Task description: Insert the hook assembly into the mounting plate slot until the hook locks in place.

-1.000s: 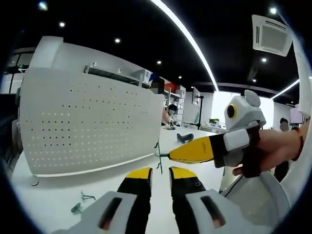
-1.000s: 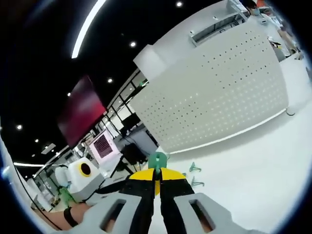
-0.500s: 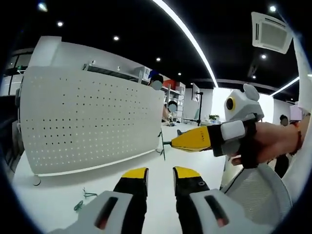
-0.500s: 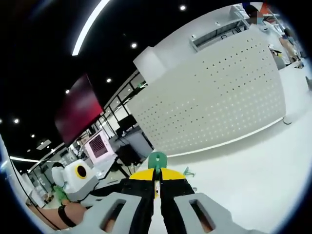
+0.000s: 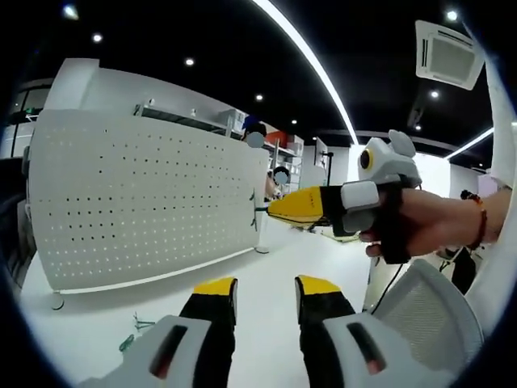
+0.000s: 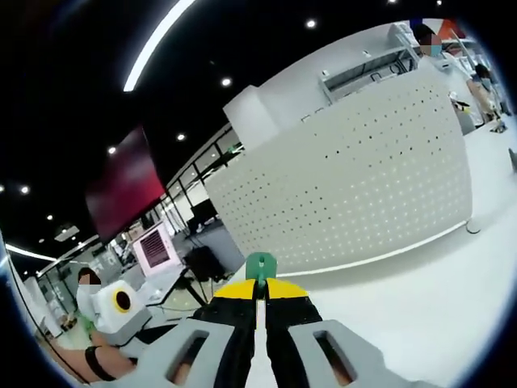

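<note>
Green hook pinched in right gripper, near the pegboard plate – light, stiff, easy to twist.

We've got the right gripper (image 6: 258, 297) w/ jaws closed tight on the green hook (image 6: 261, 264); its head pokes up past the yellow tips, and in the left gripper view its thin wire end (image 5: 257, 212) sits just beside the edge of the white perforated mounting plate (image 5: 137, 202). Left gripper (image 5: 264, 289) hangs w/ jaws apart, holding nothing. Spare hooks (image 5: 136, 330) lie on the white table (image 5: 266, 267) below the plate. We judge the hook light and rigid, but small and smooth, so it could pivot in the pads; best gripped low on the body, leaving prongs free. Plate looks stiff, may tip if pushed hard.
</note>
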Demonstrator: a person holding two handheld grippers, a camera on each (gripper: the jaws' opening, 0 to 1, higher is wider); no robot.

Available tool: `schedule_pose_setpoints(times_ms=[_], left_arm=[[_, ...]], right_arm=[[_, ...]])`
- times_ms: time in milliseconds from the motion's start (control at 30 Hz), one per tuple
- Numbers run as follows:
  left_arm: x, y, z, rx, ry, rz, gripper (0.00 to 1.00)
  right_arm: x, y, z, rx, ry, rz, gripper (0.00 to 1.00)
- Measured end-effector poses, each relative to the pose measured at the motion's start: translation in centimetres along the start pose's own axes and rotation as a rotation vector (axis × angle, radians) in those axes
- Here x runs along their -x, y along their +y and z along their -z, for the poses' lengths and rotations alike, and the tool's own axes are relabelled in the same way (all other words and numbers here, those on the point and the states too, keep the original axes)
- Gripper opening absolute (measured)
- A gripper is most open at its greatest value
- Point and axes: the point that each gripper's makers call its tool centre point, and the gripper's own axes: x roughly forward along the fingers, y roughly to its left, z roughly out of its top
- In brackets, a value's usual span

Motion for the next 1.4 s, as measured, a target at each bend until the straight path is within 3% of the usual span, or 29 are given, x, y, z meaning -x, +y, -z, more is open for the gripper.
schedule_pose_setpoints(times_ms=[300,800,1000,1067,1100,1167,1400], left_arm=[[0.6,0.1,0.5,0.016,0.018,-0.002,0.36],[1.7,1.0,1.3,0.033,0.048,-0.019,0.37],[1.8,1.2,1.7,0.047,0.054,-0.024,0.41],[1.8,1.3,2.0,0.063,0.063,-0.033,0.41],[1.8,1.3,2.1,0.067,0.063,-0.033,0.4],[1.8,1.3,2.3,0.071,0.059,-0.038,0.4],[1.8,1.0,2.1,0.074,0.054,-0.03,0.46]], right_arm=[[-0.4,-0.8,-2.0,0.082,-0.036,0.024,0.01],[-1.3,-2.7,-3.2,0.227,-0.039,0.096,0.01],[-2.0,-3.5,-4.0,0.253,-0.054,0.131,0.01],[-2.0,-3.9,-4.8,0.209,-0.097,0.157,0.01],[-2.1,-3.7,-5.2,0.2,-0.105,0.133,0.01],[-2.4,-4.3,-5.7,0.303,-0.09,0.167,0.01],[-3.0,-5.0,-6.7,0.322,-0.103,0.194,0.01]])
